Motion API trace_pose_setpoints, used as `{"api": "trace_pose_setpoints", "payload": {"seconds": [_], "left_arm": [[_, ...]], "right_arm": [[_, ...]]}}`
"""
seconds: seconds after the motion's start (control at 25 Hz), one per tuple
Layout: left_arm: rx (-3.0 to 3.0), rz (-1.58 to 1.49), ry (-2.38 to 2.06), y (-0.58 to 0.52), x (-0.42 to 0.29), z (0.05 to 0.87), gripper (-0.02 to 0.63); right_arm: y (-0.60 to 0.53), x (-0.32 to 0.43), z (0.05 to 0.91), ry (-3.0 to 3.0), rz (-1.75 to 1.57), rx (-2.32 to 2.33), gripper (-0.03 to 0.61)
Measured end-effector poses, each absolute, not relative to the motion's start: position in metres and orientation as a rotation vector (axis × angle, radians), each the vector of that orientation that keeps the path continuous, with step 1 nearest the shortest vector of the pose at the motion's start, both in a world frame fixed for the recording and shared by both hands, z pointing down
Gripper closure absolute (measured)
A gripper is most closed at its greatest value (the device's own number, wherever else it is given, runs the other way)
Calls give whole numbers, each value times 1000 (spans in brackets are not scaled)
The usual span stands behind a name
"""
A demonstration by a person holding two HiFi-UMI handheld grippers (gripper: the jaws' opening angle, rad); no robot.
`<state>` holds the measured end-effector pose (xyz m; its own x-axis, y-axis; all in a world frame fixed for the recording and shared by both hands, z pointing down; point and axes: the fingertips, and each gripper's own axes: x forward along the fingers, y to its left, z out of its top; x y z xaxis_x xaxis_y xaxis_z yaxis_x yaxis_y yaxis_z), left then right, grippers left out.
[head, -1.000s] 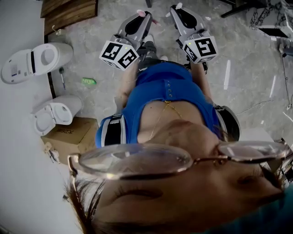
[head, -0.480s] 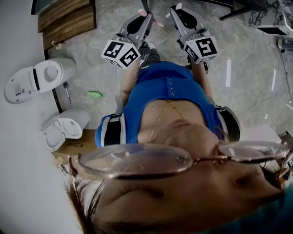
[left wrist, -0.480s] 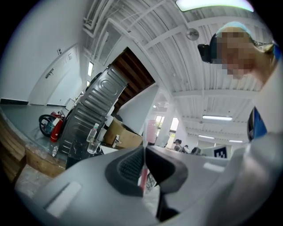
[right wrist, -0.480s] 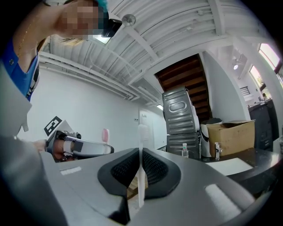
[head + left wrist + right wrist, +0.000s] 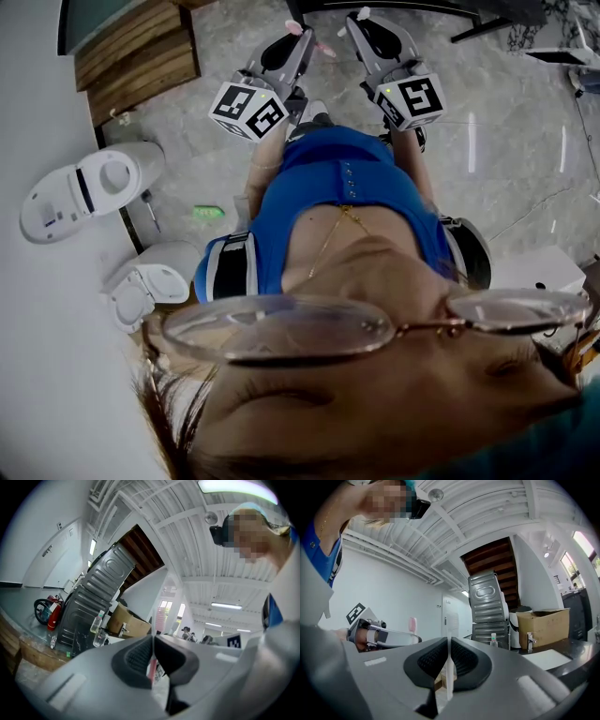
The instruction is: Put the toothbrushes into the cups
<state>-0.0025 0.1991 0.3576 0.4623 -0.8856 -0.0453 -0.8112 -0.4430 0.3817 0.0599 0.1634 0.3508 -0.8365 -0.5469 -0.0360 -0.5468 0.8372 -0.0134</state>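
Observation:
My left gripper [image 5: 153, 639] is shut on a pink toothbrush [image 5: 152, 670] that stands upright between the pads, its head [image 5: 160, 617] above the jaws. The white toothbrush [image 5: 449, 672] stands clamped the same way in my shut right gripper [image 5: 449, 641]. In the head view both grippers are held out level side by side, the left gripper [image 5: 292, 33] with the pink toothbrush [image 5: 300, 28] and the right gripper [image 5: 361, 21] with the white toothbrush [image 5: 366, 13]. A clear cup [image 5: 100, 638] stands far off beside a bottle [image 5: 97, 620].
Two white toilets [image 5: 89, 183] [image 5: 145, 281] stand on the floor at the left by a wooden panel [image 5: 131, 56]. A small green item [image 5: 208, 213] lies on the marble floor. A ribbed metal panel [image 5: 487, 606] and a cardboard box [image 5: 543, 625] stand ahead.
The toilets, the wooden panel and the green item have slid right and down in the head view. Both grippers stay out in front, each still shut on its toothbrush.

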Motion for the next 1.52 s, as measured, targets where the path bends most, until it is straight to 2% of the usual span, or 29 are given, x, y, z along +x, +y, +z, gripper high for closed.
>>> {"api": "trace_pose_setpoints", "payload": {"seconds": [0.24, 0.52, 0.92, 1.52], "left_arm": [[2415, -347, -1413, 181, -36, 364, 601], [2418, -362, -1412, 180, -44, 362, 601], [2357, -417, -1486, 163, -79, 363, 601], [2350, -388, -1514, 12, -94, 356, 601]], "right_arm": [[149, 24, 357, 2975, -7, -915, 557], [144, 15, 353, 2970, 5, -944, 558], [121, -31, 347, 3023, 35, -819, 558], [-29, -46, 342, 2995, -37, -758, 558]]}}
